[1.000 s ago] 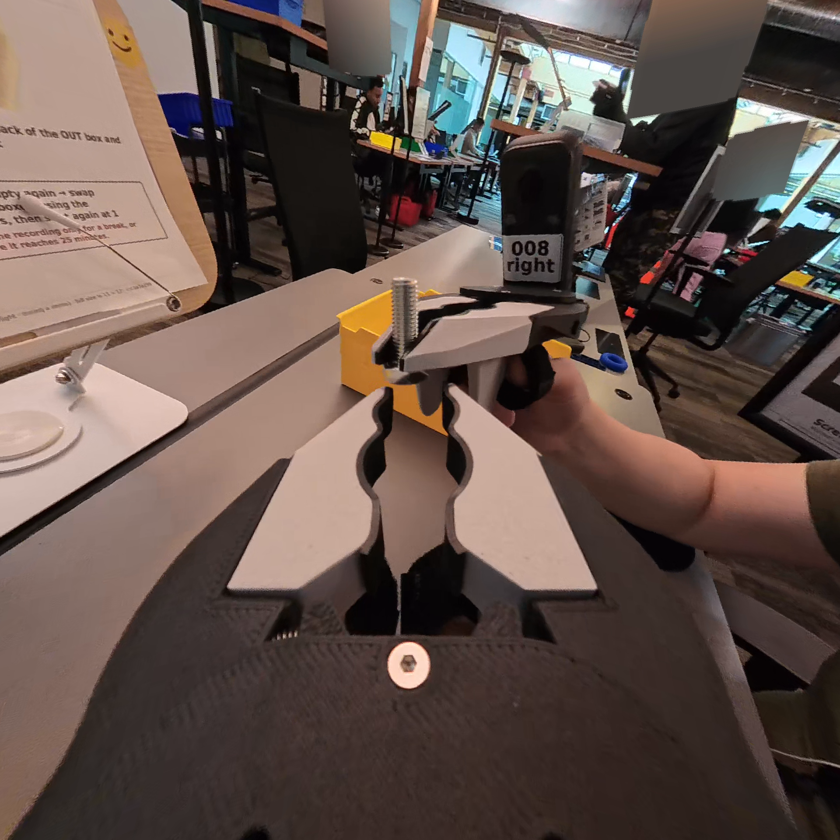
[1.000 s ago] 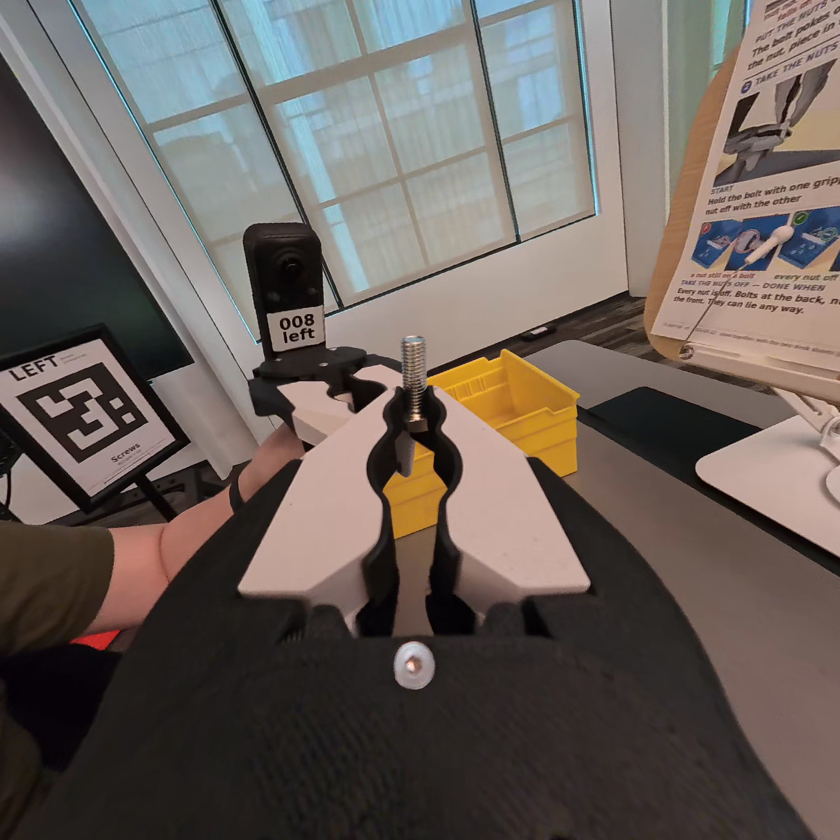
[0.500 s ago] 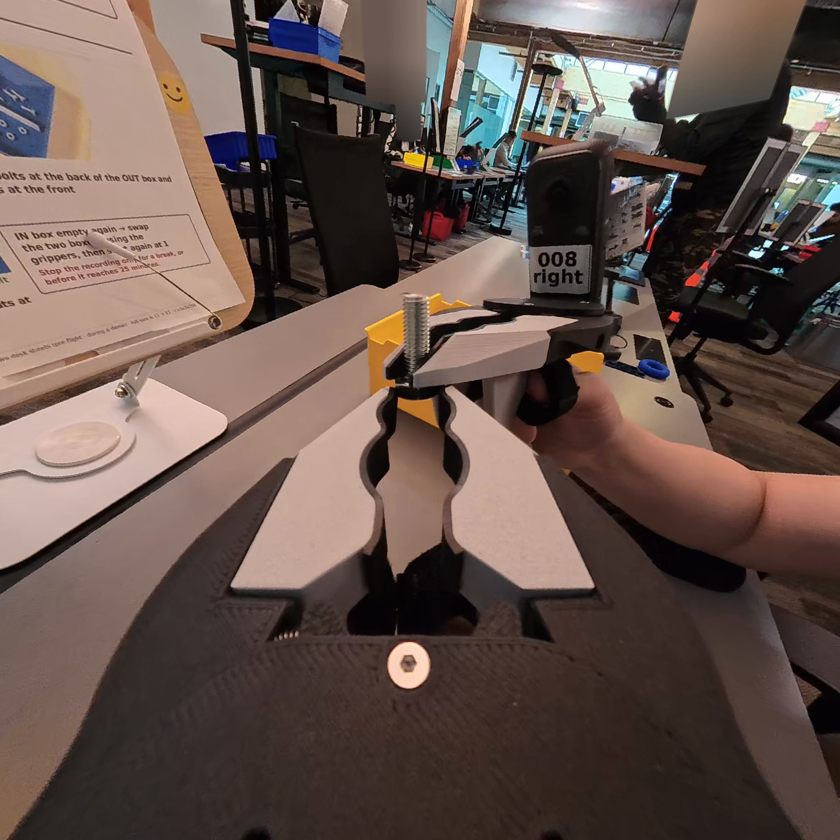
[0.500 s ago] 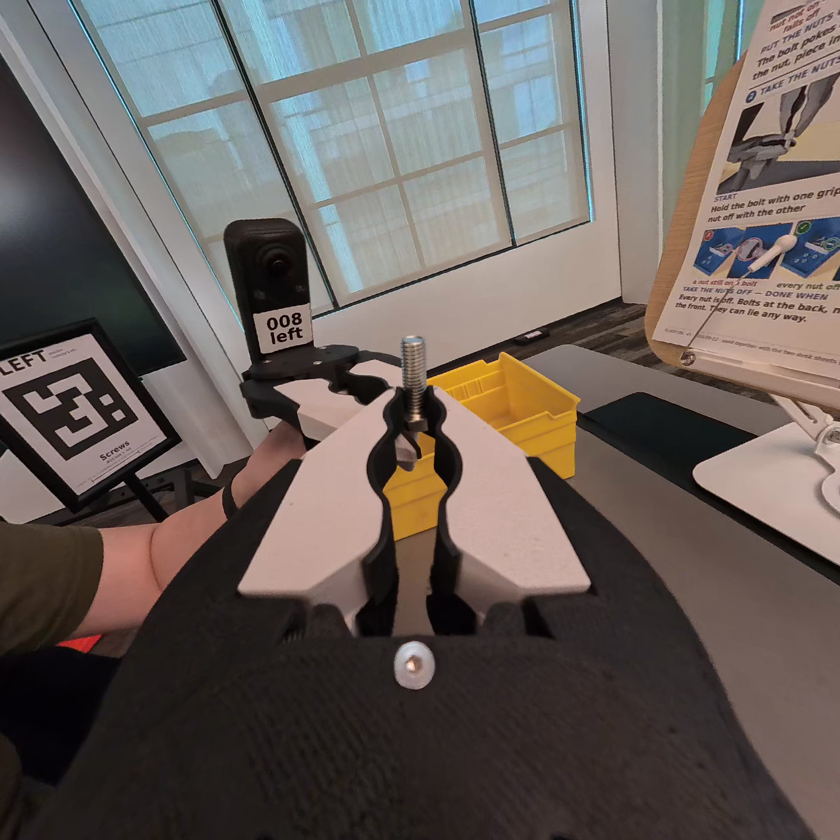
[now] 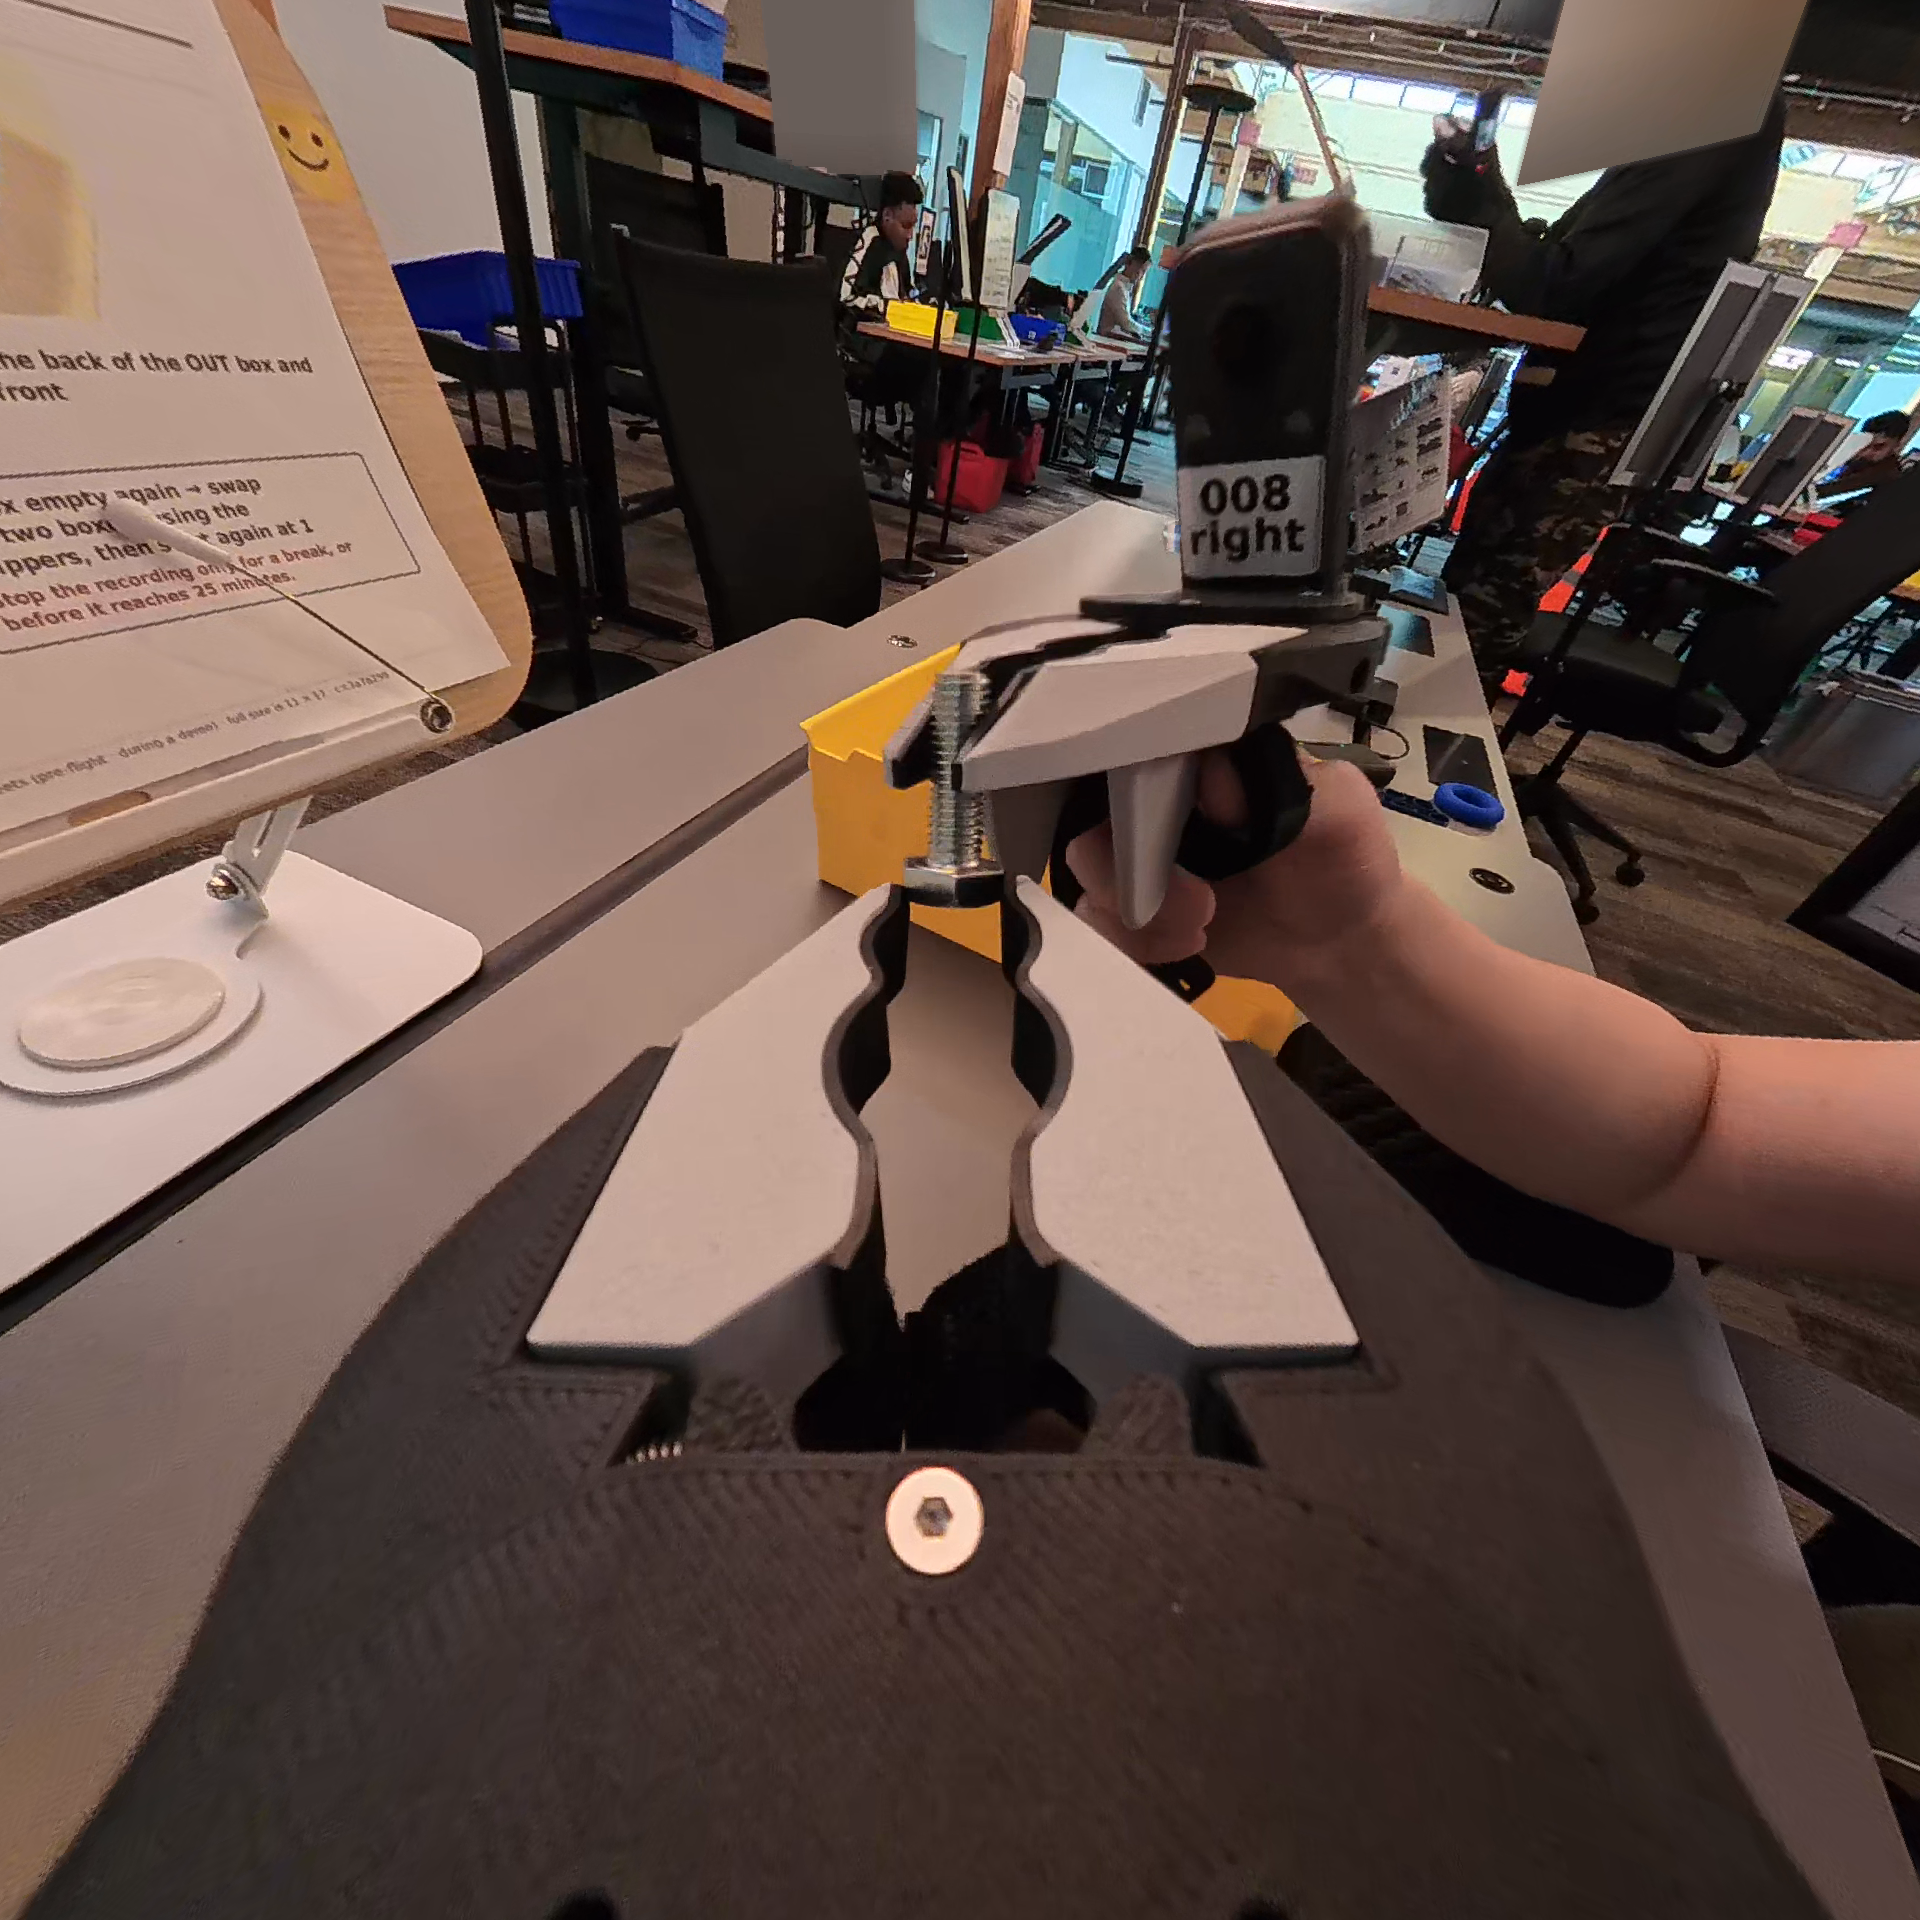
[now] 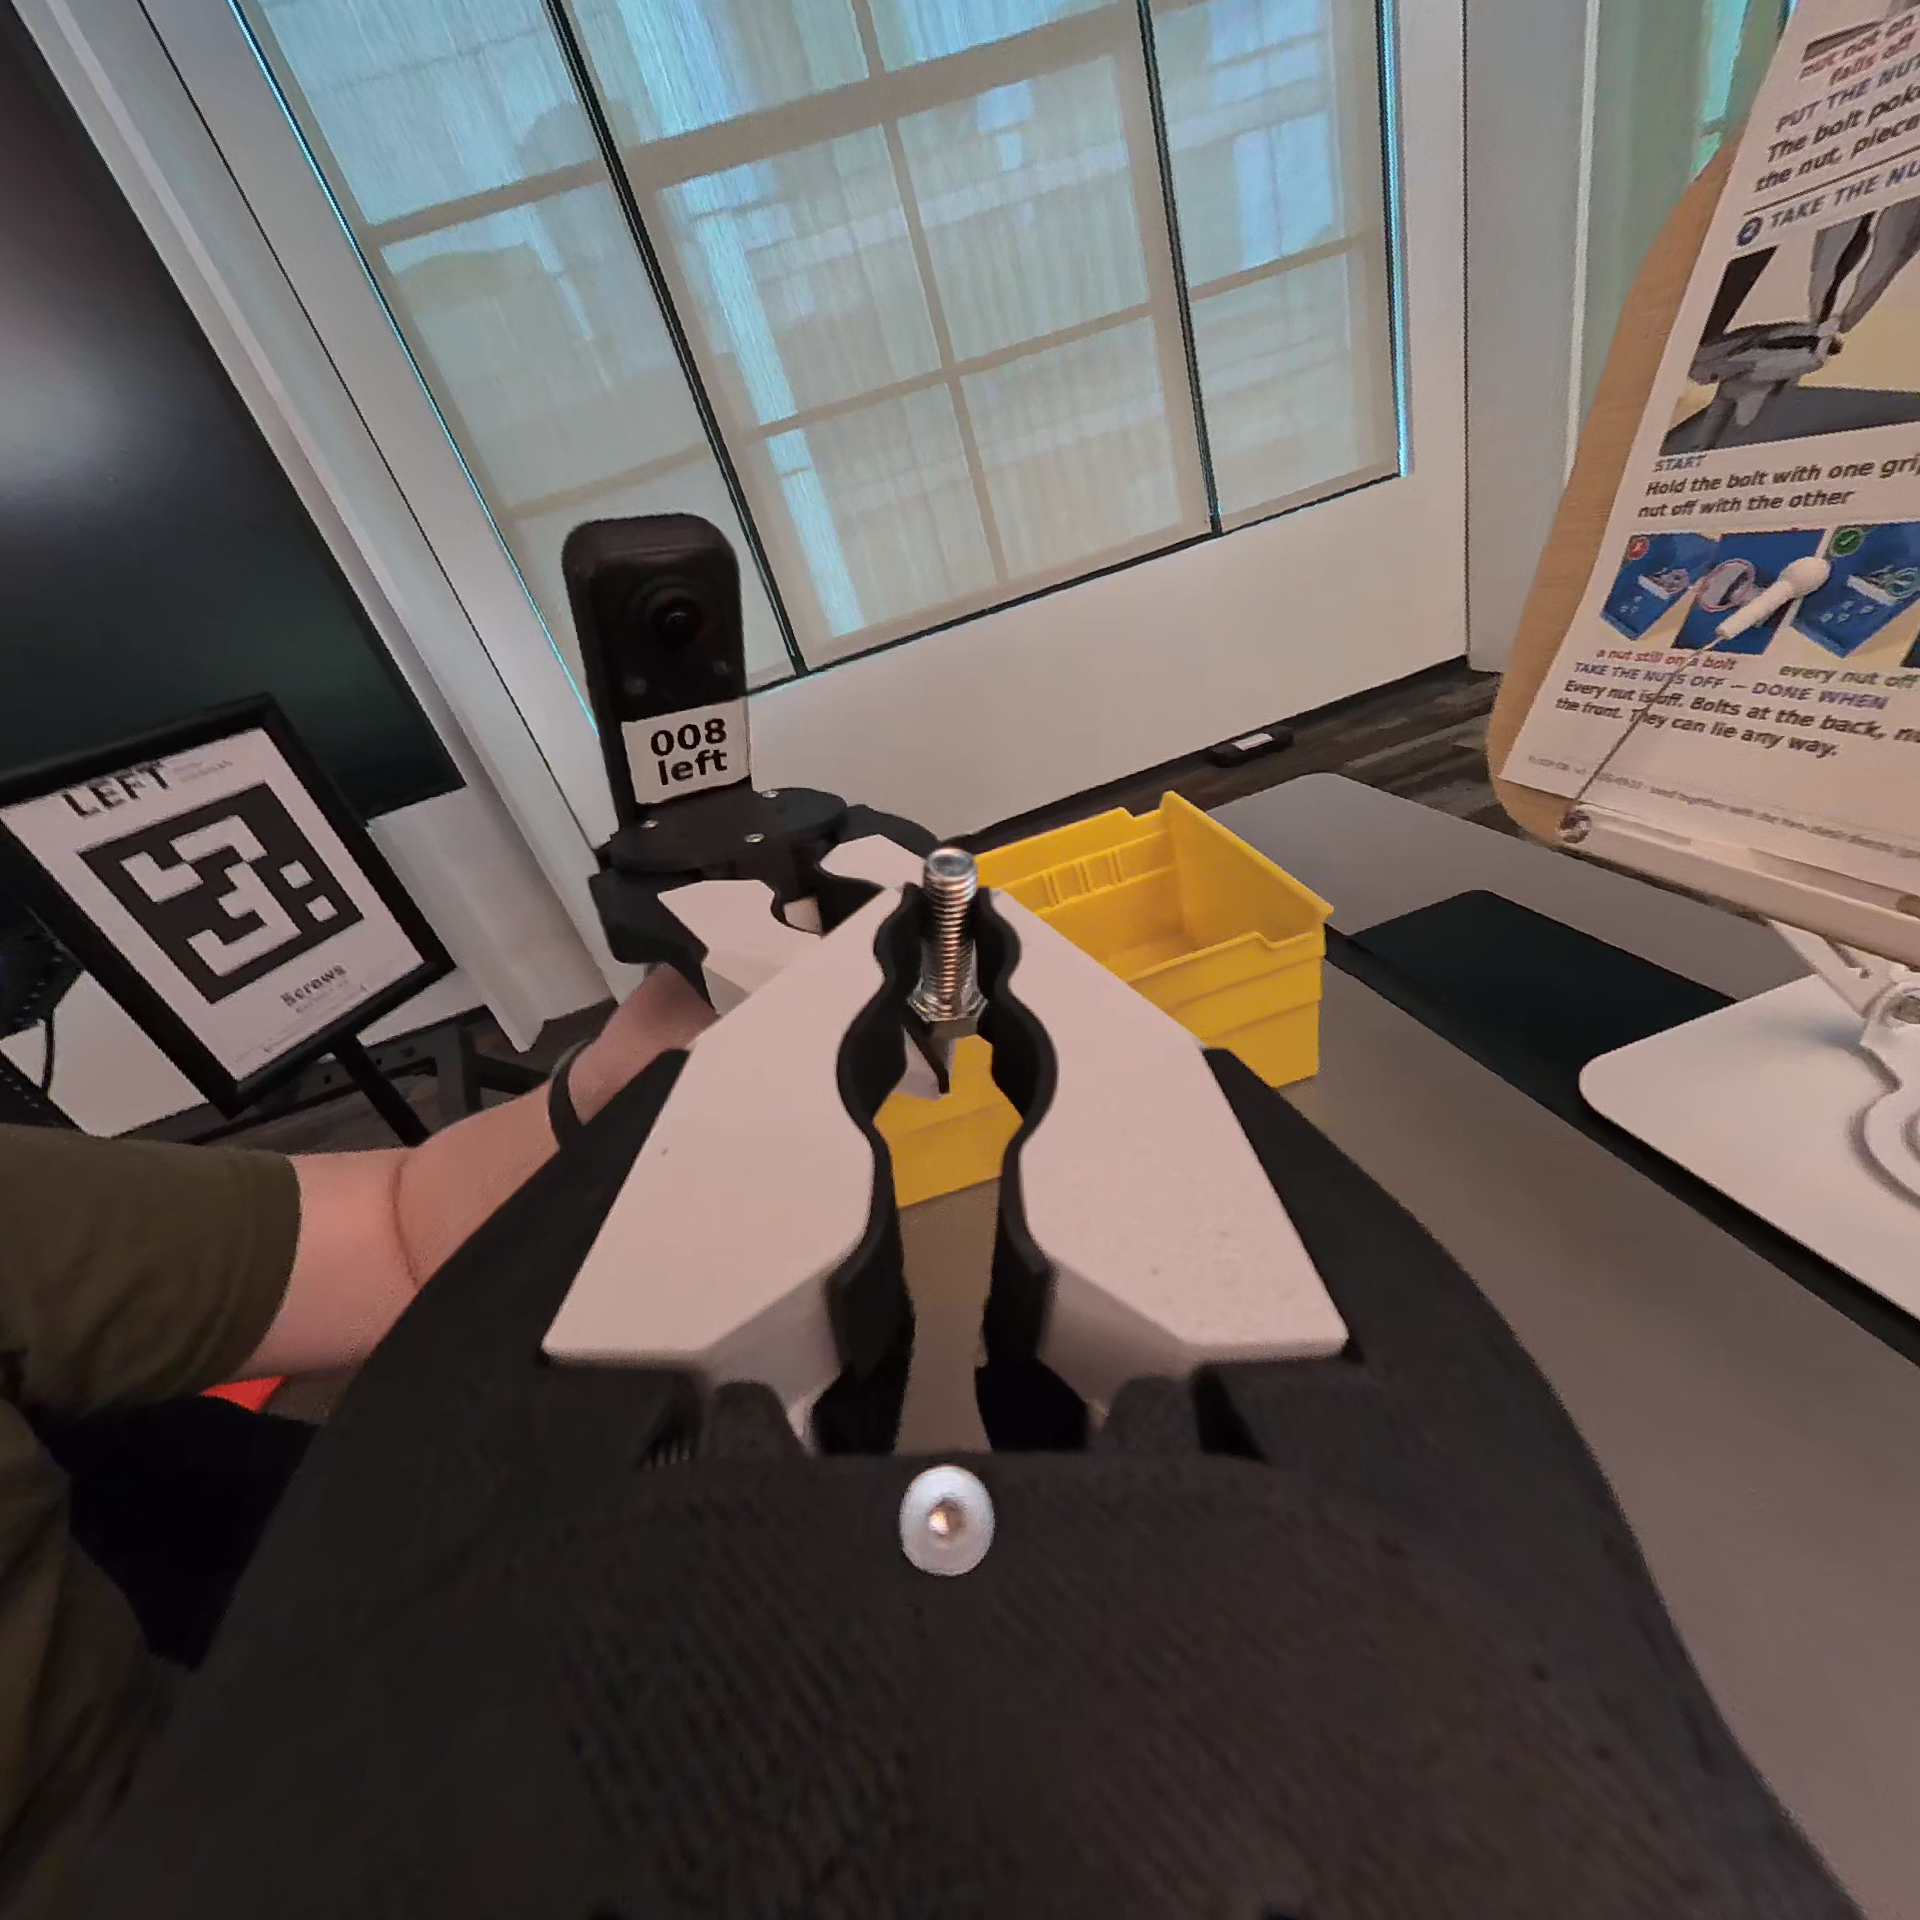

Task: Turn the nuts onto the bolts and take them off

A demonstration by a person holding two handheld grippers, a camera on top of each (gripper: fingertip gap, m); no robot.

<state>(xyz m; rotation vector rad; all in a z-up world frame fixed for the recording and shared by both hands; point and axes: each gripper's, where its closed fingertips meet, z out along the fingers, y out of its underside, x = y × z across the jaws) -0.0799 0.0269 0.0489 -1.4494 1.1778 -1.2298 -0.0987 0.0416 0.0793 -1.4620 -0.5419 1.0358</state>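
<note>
1. The threaded silver steel bolt [image 5: 957, 769] is held upright in mid-air over the grey tabletop [image 5: 582, 810], pinched on its shank by the tips of the right gripper [image 5: 940, 743]. The jaws are pressed together on the thread, probably so the bolt can't spin while the nut gets worked.

2. The silver hex nut [image 5: 948, 883] is seen low on the bolt, right at the tips of the left gripper [image 5: 951, 909]. From the left wrist view its jaws look narrowed onto the nut's flats, but whether it's truly clamped or only touched can't be told for sure.

3. In the right wrist view the nut [image 6: 943, 1004] sits just under the right gripper's [image 6: 940, 940] tips, with the left gripper's [image 6: 930, 1049] fingers poking up from below.

4. The 2 tools are set roughly at right angles, 1 above the other, which looks like a deliberate hold-and-twist setup.

5. The right hand [image 5: 1278, 883] is wrapped round the black handle with the forearm level. The left tool is pointed forward and slightly up.

6. The yellow plastic bin [image 6: 1174, 935] is parked just behind, likely for drop-off.
</note>
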